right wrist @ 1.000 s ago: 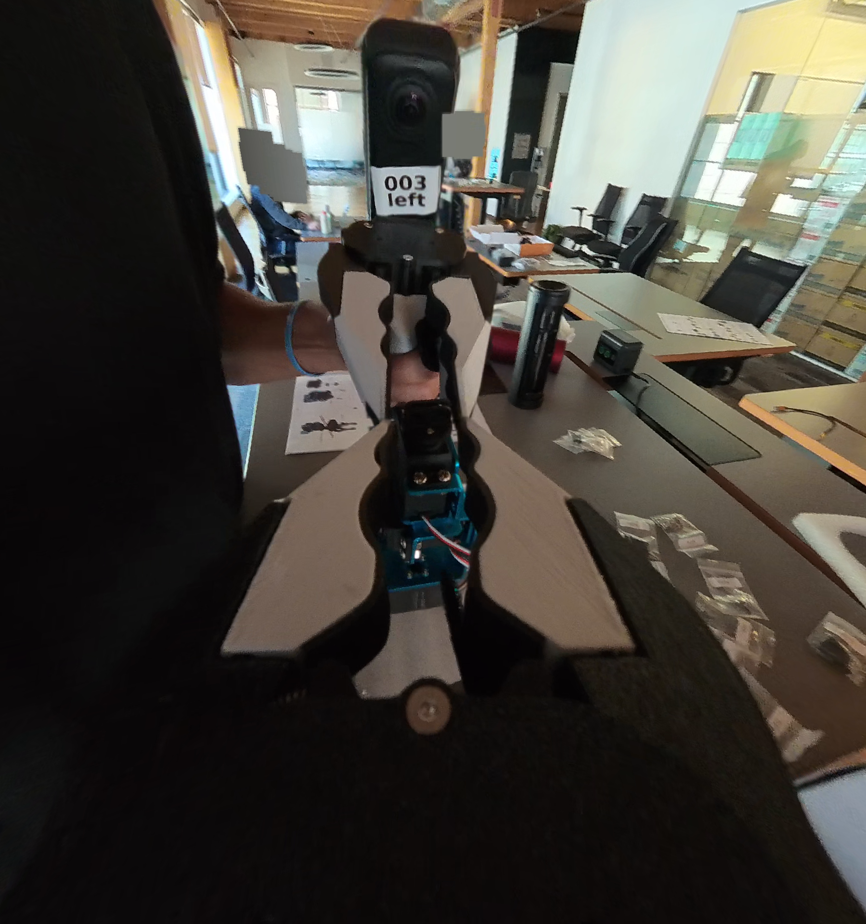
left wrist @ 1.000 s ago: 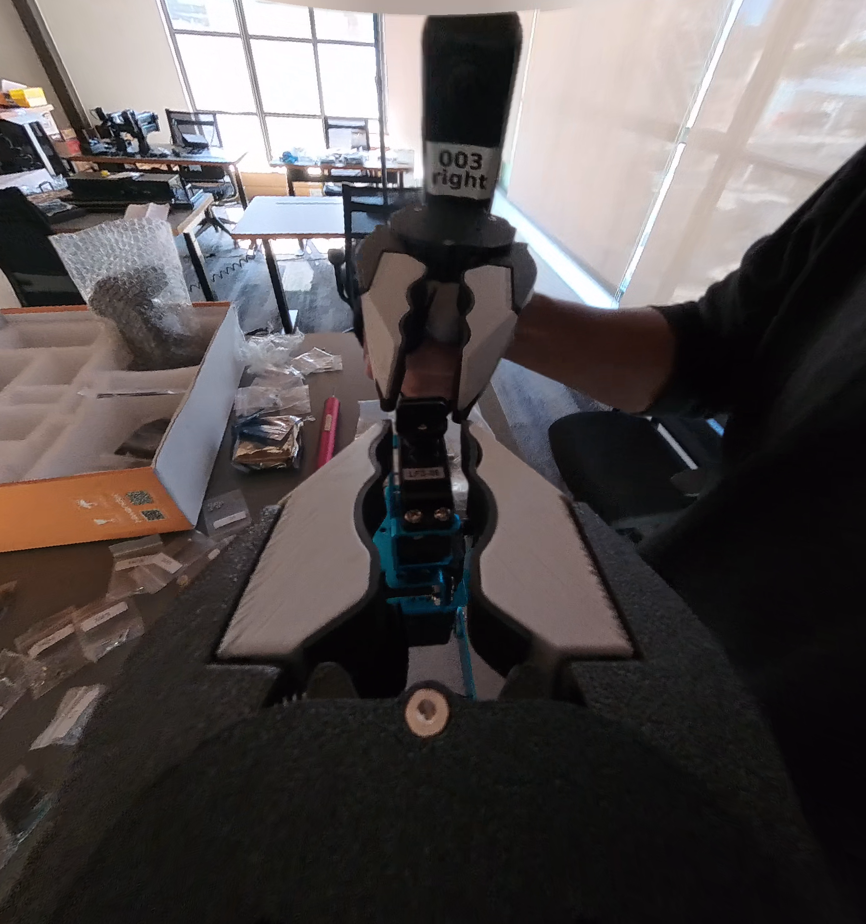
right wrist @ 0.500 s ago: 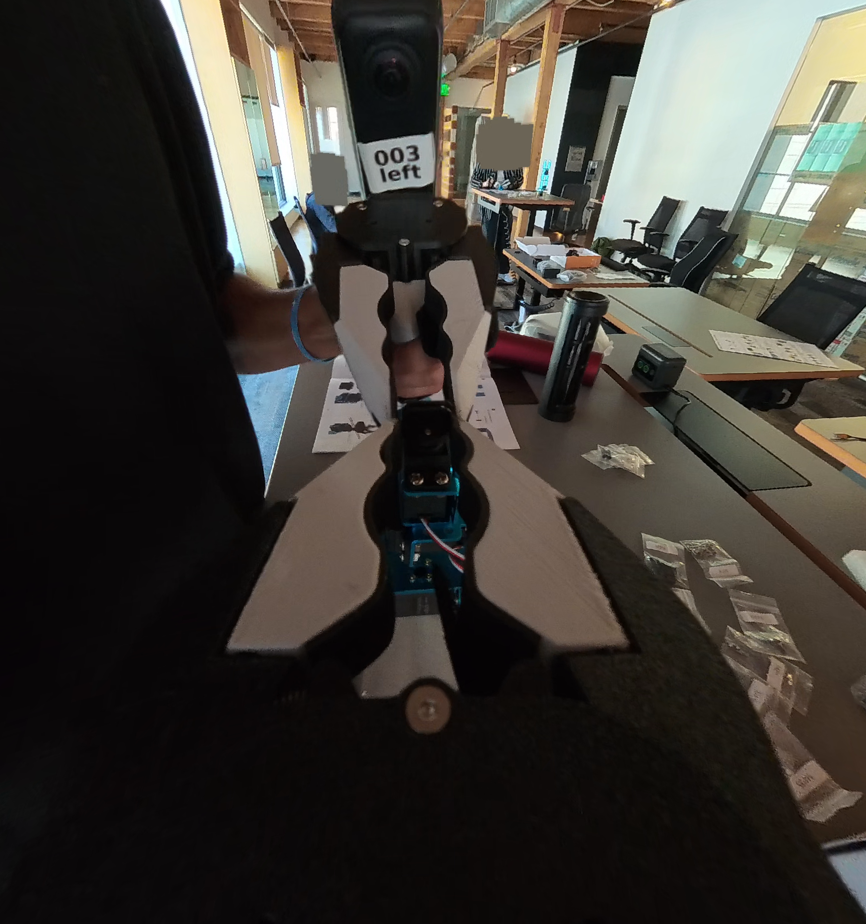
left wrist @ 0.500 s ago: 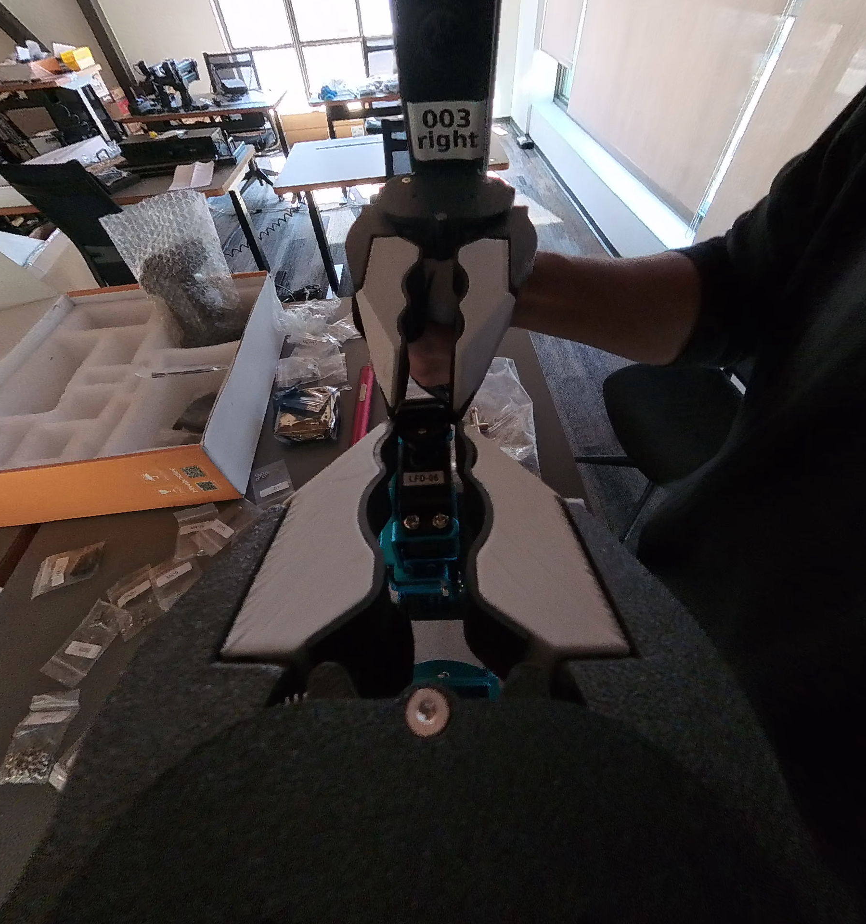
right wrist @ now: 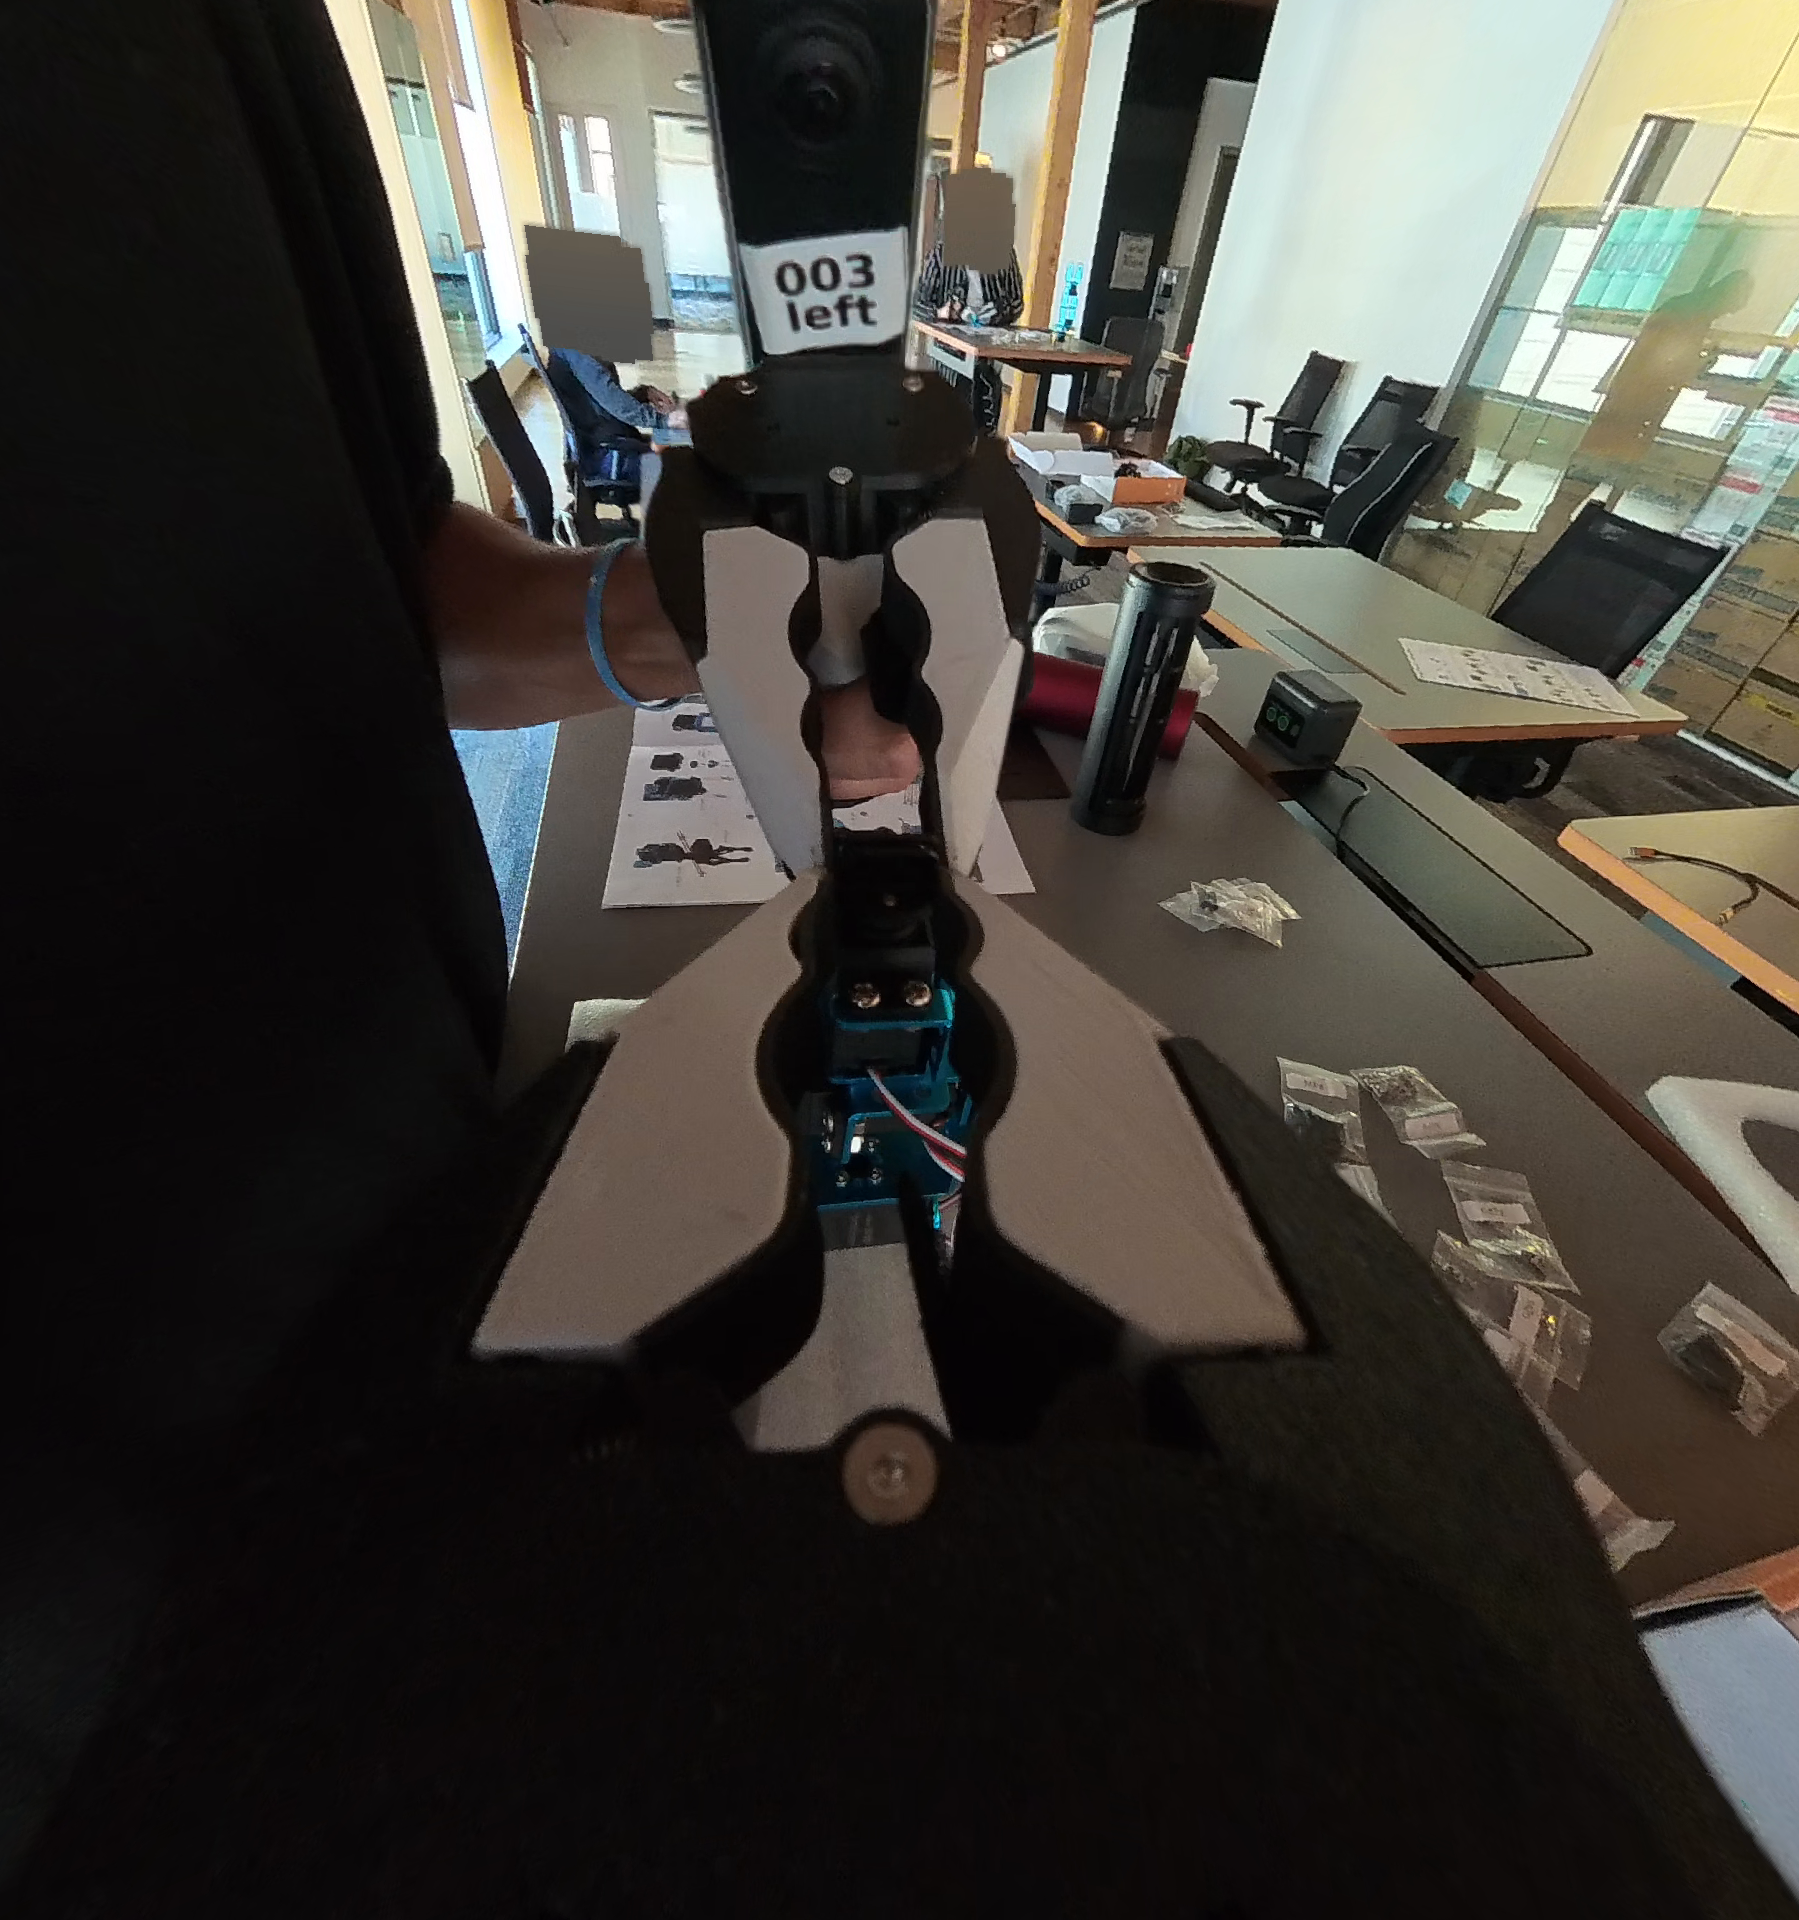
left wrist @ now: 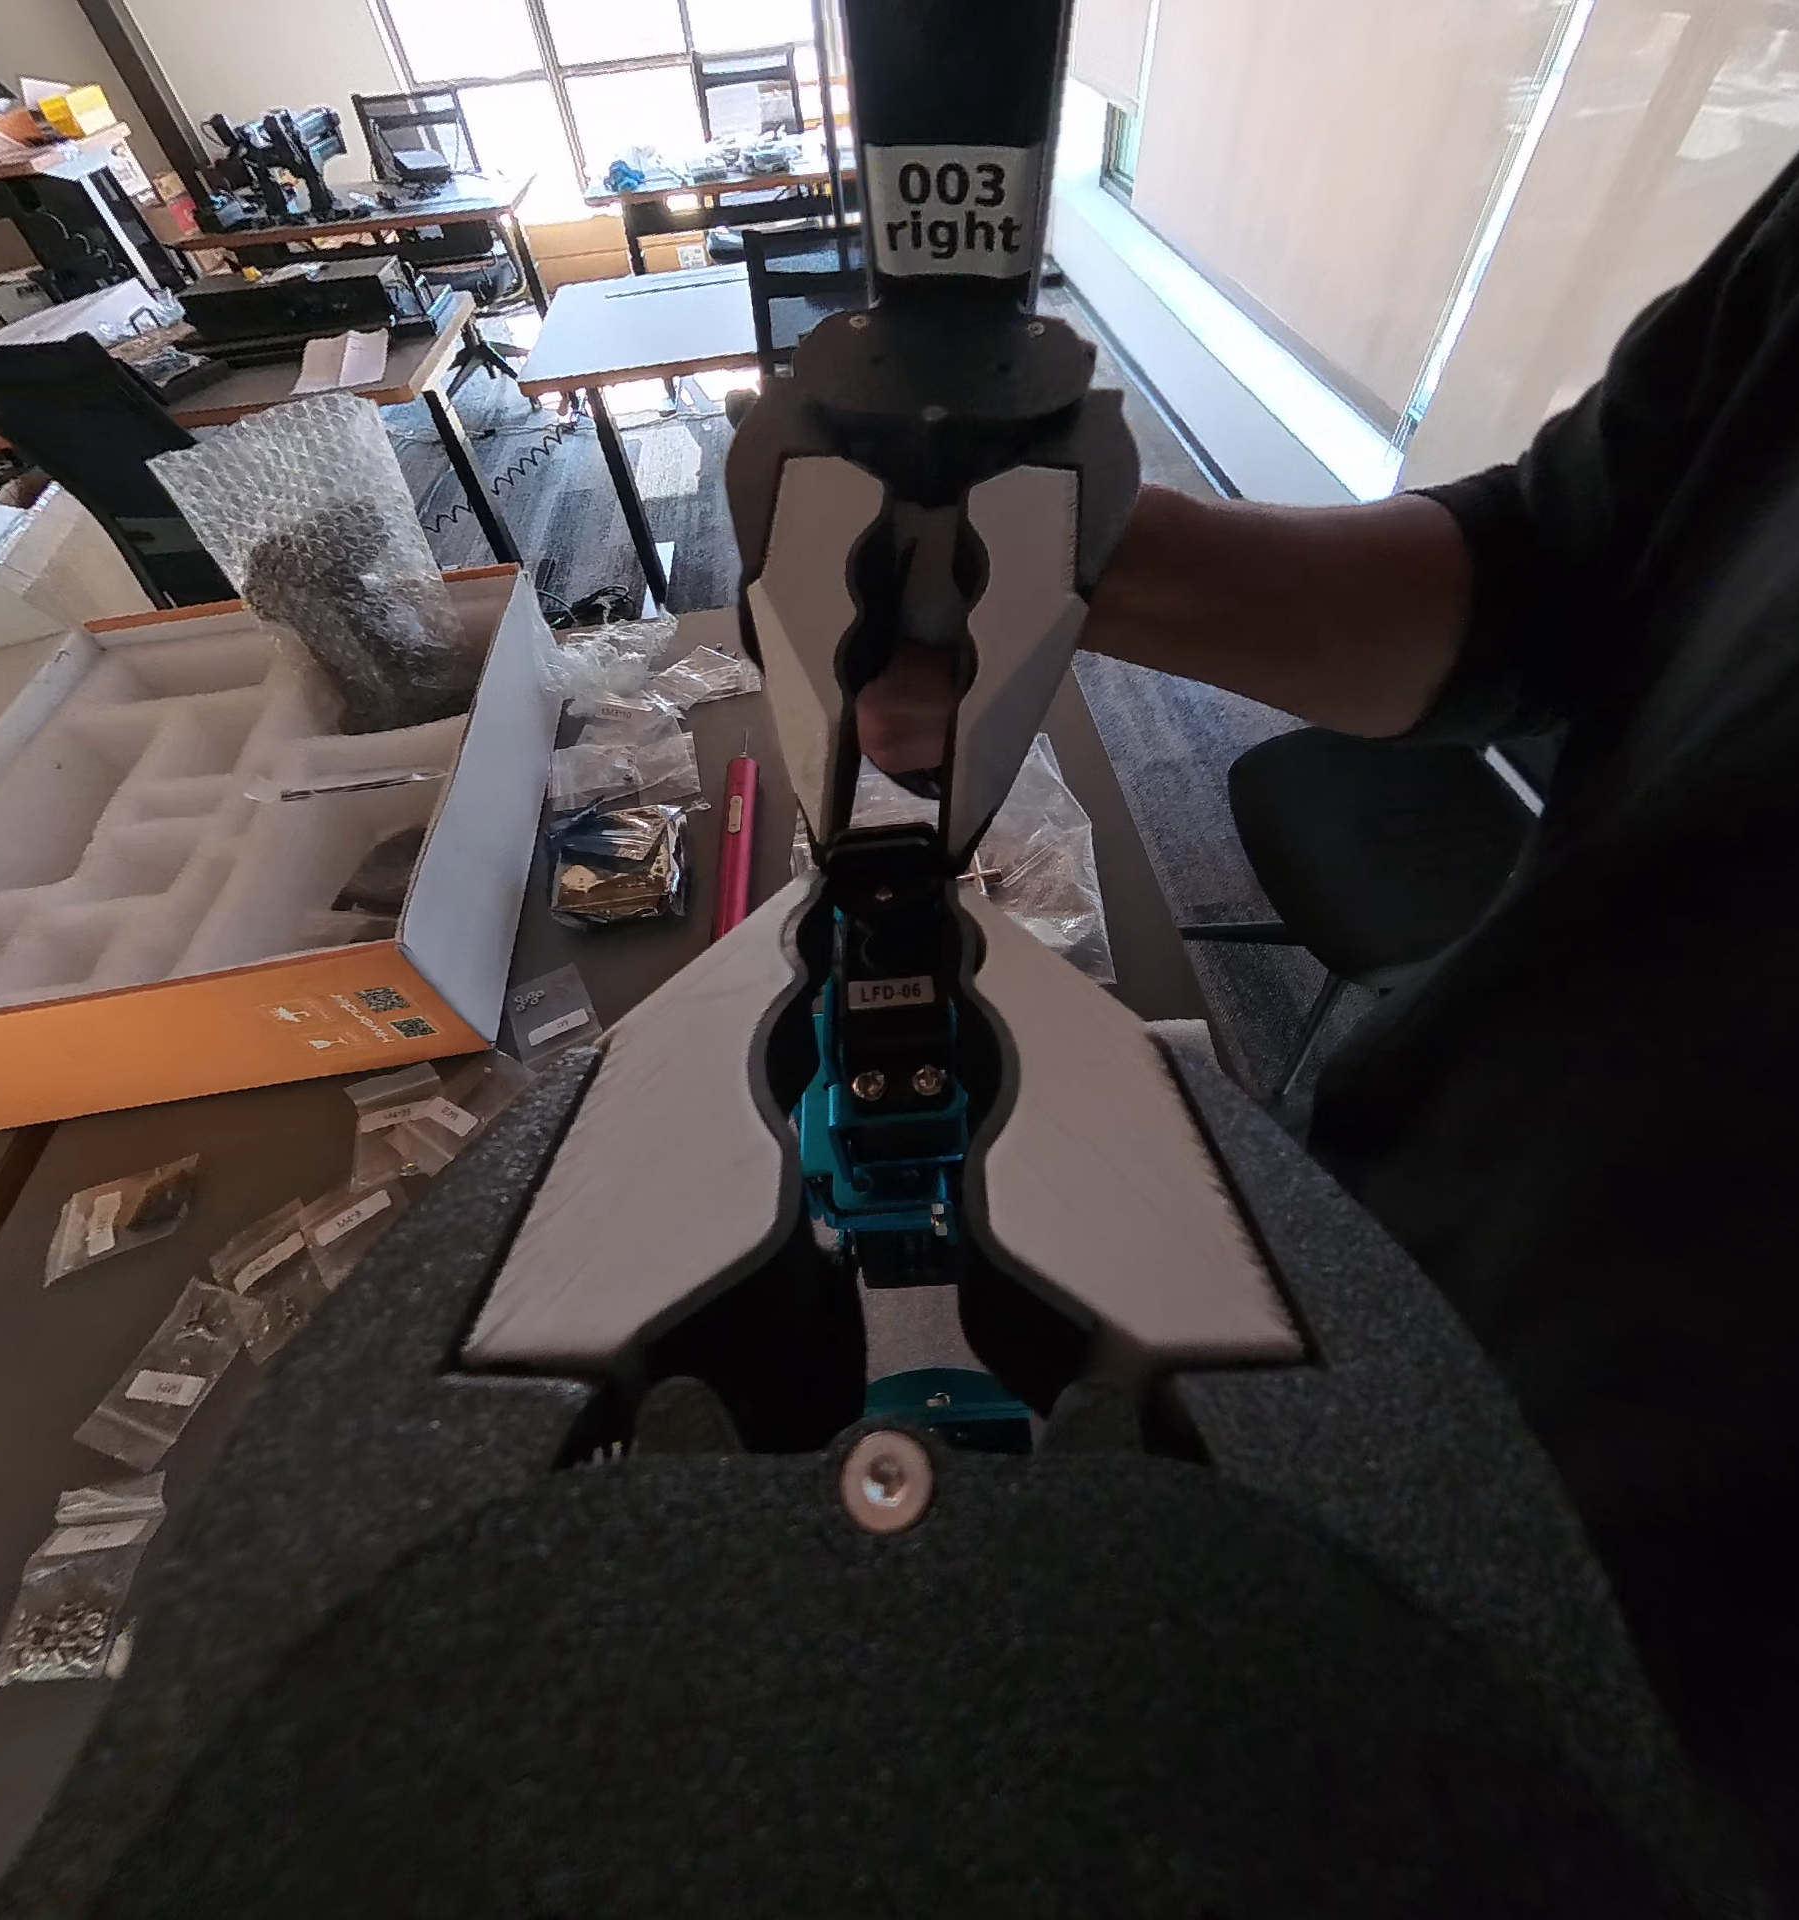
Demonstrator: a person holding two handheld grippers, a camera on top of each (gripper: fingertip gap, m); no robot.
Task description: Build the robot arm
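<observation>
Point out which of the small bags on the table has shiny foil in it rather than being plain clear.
The foil-filled bag, lying between the orange box and the pink pen. The other clear bags show only small parts and white labels.

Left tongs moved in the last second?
Yes. The left tongs, shut on the blue servo assembly, rose and backed away from the orange box: more parts bags show in front of it.

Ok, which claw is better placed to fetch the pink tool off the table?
Probably left. The left claw points toward the pink tool, just left of its fingers; the right claw faces away, and its view misses it. Both grip the servo assembly.
</observation>
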